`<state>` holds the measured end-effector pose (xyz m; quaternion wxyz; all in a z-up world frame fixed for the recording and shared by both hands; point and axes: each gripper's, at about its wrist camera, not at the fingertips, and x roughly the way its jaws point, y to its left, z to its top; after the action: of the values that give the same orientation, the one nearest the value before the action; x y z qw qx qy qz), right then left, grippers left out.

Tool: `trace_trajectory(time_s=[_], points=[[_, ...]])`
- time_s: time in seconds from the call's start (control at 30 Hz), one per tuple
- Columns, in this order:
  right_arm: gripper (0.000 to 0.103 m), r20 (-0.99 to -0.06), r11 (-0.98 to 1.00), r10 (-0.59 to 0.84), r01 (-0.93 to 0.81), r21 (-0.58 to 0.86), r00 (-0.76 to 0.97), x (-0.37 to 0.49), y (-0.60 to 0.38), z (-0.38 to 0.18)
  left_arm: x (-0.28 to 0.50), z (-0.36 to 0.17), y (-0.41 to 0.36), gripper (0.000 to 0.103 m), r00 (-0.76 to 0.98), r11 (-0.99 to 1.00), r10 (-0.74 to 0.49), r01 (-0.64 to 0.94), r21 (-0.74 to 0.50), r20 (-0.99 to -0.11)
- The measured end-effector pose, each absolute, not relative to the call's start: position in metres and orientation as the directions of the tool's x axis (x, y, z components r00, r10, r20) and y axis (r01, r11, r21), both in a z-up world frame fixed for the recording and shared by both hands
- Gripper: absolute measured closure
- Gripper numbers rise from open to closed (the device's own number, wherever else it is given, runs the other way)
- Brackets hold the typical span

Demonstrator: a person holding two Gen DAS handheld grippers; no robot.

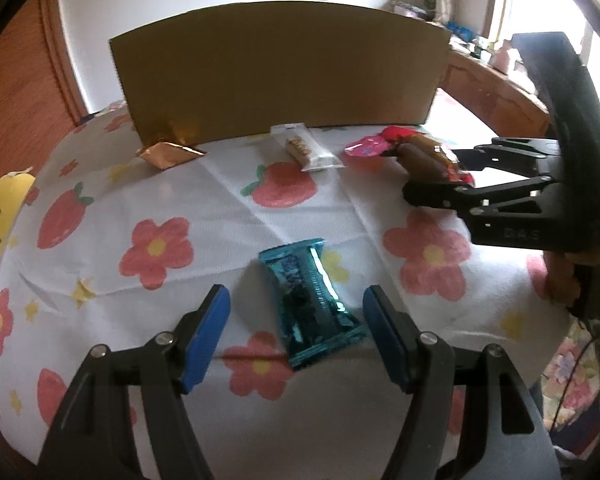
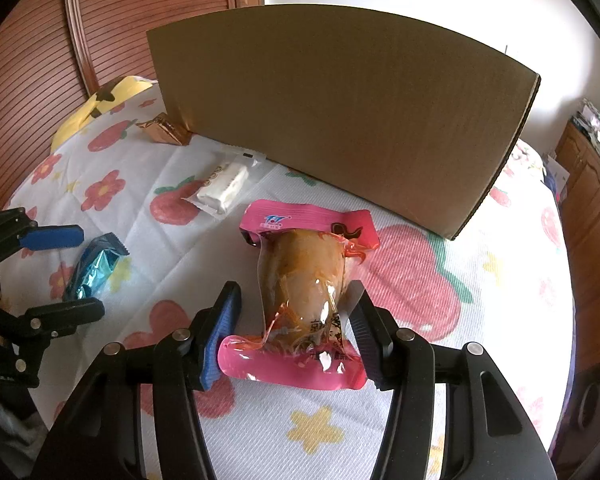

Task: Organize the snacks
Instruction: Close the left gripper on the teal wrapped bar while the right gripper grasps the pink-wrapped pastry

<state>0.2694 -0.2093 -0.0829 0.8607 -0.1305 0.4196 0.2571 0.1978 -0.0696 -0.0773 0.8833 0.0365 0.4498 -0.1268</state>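
Note:
A teal foil snack bar point(image 1: 310, 300) lies on the flowered cloth between the open fingers of my left gripper point(image 1: 296, 334); it also shows in the right wrist view point(image 2: 96, 268). My right gripper point(image 2: 292, 320) stands around a pink packet holding a brown snack point(image 2: 304, 284), jaws still apart, right pad touching it. That packet shows in the left wrist view point(image 1: 416, 152) with the right gripper point(image 1: 420, 178). A white wrapped bar point(image 1: 308, 148) point(image 2: 226, 184) and a gold packet point(image 1: 168, 154) point(image 2: 164, 130) lie near the cardboard box point(image 1: 280, 68) point(image 2: 340, 112).
The flowered cloth point(image 1: 180, 208) covers a round-looking surface. A yellow plush point(image 1: 0, 208) lies at its left edge. Wooden cabinets point(image 2: 592, 220) stand to the right, a slatted wooden door point(image 2: 32, 48) to the left.

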Motion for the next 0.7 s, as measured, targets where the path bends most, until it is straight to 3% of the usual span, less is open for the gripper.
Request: trace_trajectory(time_s=[0.17,0.37,0.53,0.7], points=[[0.049,-0.79,0.834,0.333,-0.552,-0.008,0.515,0.269,-0.209,-0.083,0.2,-0.075,-0.063,0.034,0.55,0.958,-0.246,0.261,-0.115,-0.798],[0.048,-0.79,0.833,0.336,-0.553,-0.005,0.513,0.27,-0.21,-0.083,0.204,-0.073,-0.058,0.046,0.55,0.955,-0.27,0.257,-0.147,-0.791],[0.047,-0.79,0.833,0.336,-0.553,-0.004,0.513,0.27,-0.21,-0.083,0.2,-0.072,-0.062,0.072,0.553,0.95,-0.267,0.287,-0.12,-0.789],[0.047,-0.79,0.833,0.336,-0.553,-0.004,0.512,0.27,-0.21,-0.083,0.197,-0.071,-0.062,0.079,0.551,0.946,-0.266,0.308,-0.103,-0.791]])
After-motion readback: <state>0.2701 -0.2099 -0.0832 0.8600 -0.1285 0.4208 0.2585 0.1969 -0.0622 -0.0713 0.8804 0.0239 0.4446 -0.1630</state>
